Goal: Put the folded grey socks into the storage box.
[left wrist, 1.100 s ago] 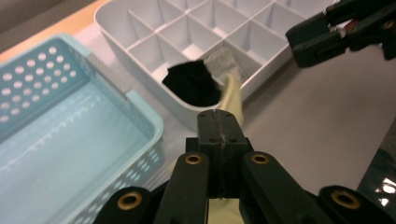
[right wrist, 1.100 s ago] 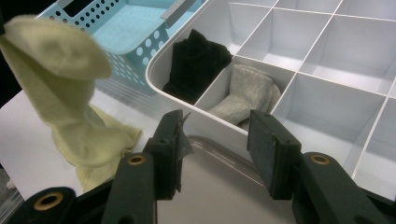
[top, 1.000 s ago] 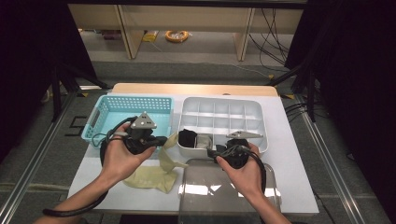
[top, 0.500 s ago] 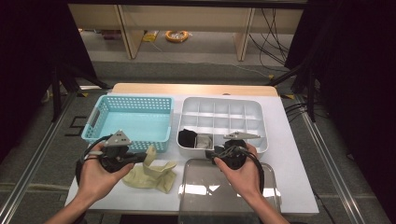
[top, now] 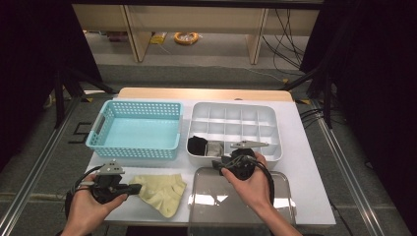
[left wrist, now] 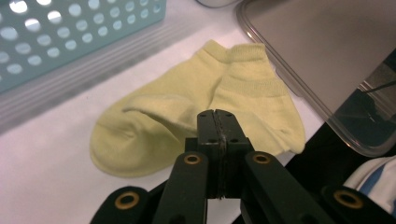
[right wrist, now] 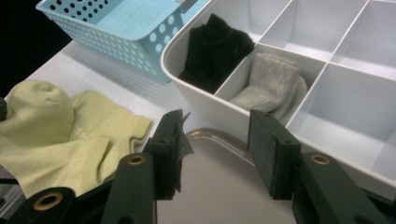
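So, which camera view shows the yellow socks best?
The left gripper view: the yellow socks lie whole and close just beyond its shut jaws. The high view shows them small, between the two hands. The right gripper view shows them at its left edge.

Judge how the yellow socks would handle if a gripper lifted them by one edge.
The yellow socks lie creased and folded flat on the table, so they'd probably droop limply. The ribbed knit looks grippy, unlikely to slip. Two overlapping socks may separate, one dropping away.
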The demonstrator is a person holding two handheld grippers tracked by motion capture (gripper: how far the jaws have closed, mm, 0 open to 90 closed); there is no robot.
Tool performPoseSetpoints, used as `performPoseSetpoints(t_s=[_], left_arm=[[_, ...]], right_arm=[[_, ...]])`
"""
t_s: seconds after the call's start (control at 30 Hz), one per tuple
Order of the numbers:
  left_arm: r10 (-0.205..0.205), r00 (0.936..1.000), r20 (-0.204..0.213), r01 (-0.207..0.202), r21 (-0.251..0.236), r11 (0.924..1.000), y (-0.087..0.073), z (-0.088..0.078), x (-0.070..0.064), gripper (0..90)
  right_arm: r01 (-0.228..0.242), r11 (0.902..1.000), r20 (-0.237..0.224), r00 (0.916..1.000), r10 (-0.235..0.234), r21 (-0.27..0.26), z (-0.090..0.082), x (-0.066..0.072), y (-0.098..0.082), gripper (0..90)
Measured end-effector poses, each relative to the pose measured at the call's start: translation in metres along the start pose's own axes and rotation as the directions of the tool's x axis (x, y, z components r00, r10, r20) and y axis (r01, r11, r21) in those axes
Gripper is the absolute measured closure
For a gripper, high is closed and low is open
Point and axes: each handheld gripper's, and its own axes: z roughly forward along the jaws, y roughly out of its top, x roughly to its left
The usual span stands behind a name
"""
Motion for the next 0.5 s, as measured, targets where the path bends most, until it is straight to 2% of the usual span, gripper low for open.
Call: performPoseSetpoints(t_s=[0.1, 0.2, 0.23, 0.27, 0.3, 0.33, 0.37, 0.4, 0.43, 0.47, 0.5], left_arm=[[-0.035, 0.9994, -0.002, 0.035, -0.006, 0.9994, -0.004, -0.006, 0.0, 81.1], [-0.029, 0.9991, -0.03, 0.027, -0.039, 0.9989, -0.005, -0.018, 0.002, 73.7], [-0.033, 0.9988, -0.036, 0.031, -0.057, 0.9979, -0.004, -0.023, 0.003, 70.7], [-0.041, 0.9984, -0.039, 0.038, -0.077, 0.9963, -0.004, -0.028, 0.006, 69.3], [-0.042, 0.9979, -0.049, 0.038, -0.087, 0.9955, -0.003, -0.03, 0.008, 67.7], [-0.027, 0.9979, -0.058, 0.022, -0.079, 0.9966, -0.003, -0.032, 0.012, 66.4], [-0.03, 0.9975, -0.064, 0.027, -0.049, 0.9984, -0.003, -0.032, 0.016, 64.9], [-0.036, 0.9966, -0.074, 0.034, -0.026, 0.9991, -0.004, -0.028, 0.021, 63.6], [-0.058, 0.9953, -0.078, 0.058, 0.0, 0.9983, -0.005, -0.022, 0.024, 63.4], [-0.076, 0.9955, -0.056, 0.078, 0.03, 0.9965, -0.008, -0.015, 0.028, 62.8], [-0.071, 0.9964, -0.047, 0.074, 0.058, 0.9956, -0.011, -0.007, 0.032, 62.1]], right_arm=[[0.016, 0.9998, -0.008, 0.9998, -0.016, 0.014, 0.002, 0.003, -0.001, 57.2], [-0.005, 0.9994, -0.025, 0.9997, 0.006, 0.035, 0.004, 0.008, 0.0, 59.0], [-0.003, 0.9991, -0.023, 0.9997, 0.004, 0.043, 0.004, 0.01, 0.0, 59.8], [0.019, 0.9981, -0.024, 0.9996, -0.017, 0.058, 0.005, 0.01, 0.0, 60.3], [0.024, 0.9983, -0.027, 0.9994, -0.023, 0.053, 0.007, 0.012, 0.0, 61.2], [0.019, 0.9979, -0.037, 0.9992, -0.017, 0.061, 0.008, 0.014, 0.0, 62.3], [0.027, 0.997, -0.038, 0.999, -0.024, 0.072, 0.008, 0.015, 0.0, 63.9], [0.038, 0.9959, -0.042, 0.9985, -0.035, 0.082, 0.01, 0.016, 0.0, 65.4], [0.034, 0.9959, -0.051, 0.9983, -0.029, 0.084, 0.012, 0.02, 0.0, 66.9], [0.039, 0.9945, -0.05, 0.9981, -0.034, 0.098, 0.013, 0.022, 0.0, 67.8], [0.041, 0.9934, -0.057, 0.9978, -0.035, 0.107, 0.014, 0.026, 0.0, 69.0]])
